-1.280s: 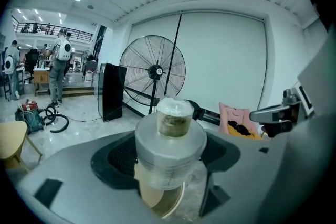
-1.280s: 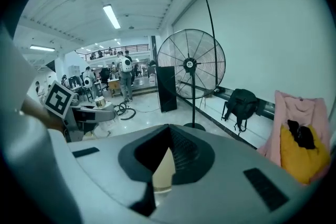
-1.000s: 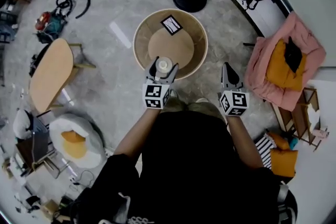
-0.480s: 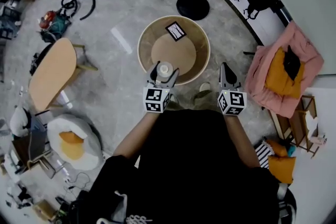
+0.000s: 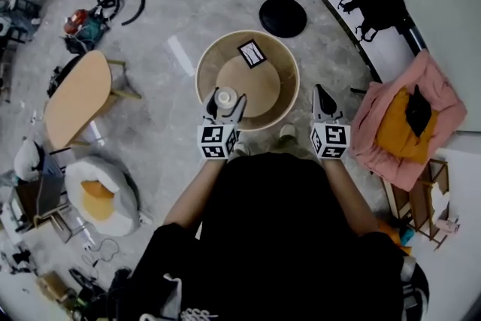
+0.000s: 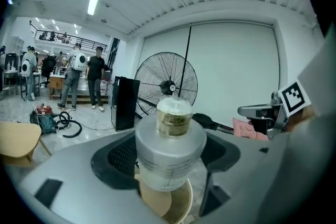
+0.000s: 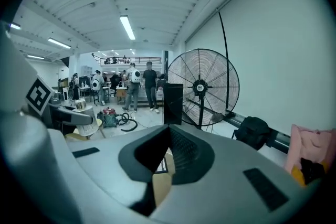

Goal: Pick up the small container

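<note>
Inspection runs left to right. The left gripper is held out in front of the person, over the near left rim of the round table. Its jaws are closed on the small container. The left gripper view confirms the hold: the dark pads press on either side of the pale, cloudy body, and the container stands upright with its narrower capped neck on top. In that view the tan tabletop shows below the base. I judge the container to be off the surface and not resting on it, though the gap itself cannot be made out clearly. A small black-and-white card lies on the far part of the table, well apart from the container. Nothing else is seen on the table. To the right, the right gripper is held beside the near right rim of the table. Its jaws are drawn together with nothing between them, and it takes no part in the hold. A standing fan is on the floor beyond the table, clear of both grippers. Assessment: the grasp is made and looks square and secure, and the pickup appears essentially done. What may remain is a clearer raise away from the table and a steady hold. The smooth, rounded body is the one point where slipping could occur.
</note>
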Motion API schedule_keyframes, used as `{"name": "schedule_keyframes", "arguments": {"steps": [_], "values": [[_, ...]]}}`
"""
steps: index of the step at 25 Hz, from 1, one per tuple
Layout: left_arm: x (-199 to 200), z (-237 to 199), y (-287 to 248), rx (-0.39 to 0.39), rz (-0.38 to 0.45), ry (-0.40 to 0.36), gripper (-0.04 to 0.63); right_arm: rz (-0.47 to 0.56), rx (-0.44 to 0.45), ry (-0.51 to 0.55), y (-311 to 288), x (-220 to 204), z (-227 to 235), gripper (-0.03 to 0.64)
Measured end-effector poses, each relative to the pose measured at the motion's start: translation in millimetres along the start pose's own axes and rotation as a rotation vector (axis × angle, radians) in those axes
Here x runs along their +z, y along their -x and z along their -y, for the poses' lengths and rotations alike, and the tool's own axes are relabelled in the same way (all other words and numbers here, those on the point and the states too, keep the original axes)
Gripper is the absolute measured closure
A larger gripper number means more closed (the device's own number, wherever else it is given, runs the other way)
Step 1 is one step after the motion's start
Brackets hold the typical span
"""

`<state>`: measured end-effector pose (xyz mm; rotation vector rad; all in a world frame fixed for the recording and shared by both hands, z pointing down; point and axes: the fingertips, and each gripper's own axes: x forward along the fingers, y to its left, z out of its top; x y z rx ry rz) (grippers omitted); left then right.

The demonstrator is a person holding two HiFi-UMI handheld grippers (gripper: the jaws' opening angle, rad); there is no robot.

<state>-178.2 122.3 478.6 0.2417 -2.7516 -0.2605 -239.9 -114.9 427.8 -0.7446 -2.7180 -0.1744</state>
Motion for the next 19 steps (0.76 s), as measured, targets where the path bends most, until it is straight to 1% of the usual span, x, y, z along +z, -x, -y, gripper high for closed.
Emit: {"name": "schedule_keyframes", "arguments": {"steps": [6, 10, 19], "values": [[6.7, 6.6, -19.4, 0.055, 0.02, 0.017, 0.241, 0.012, 0.064, 0.014, -18.5, 6.0, 16.0, 0.595], [7.5, 17.8, -26.6, 0.065, 0.03, 0.007, 0.241, 0.023, 0.094, 0.023, -23.9, 5.8, 24.6, 0.595], [8.9, 41.9, -41.2, 0.079, 0.041, 0.008, 0.241, 0.031, 0.12, 0.036, -29.2, 7.0, 46.1, 0.595]]}}
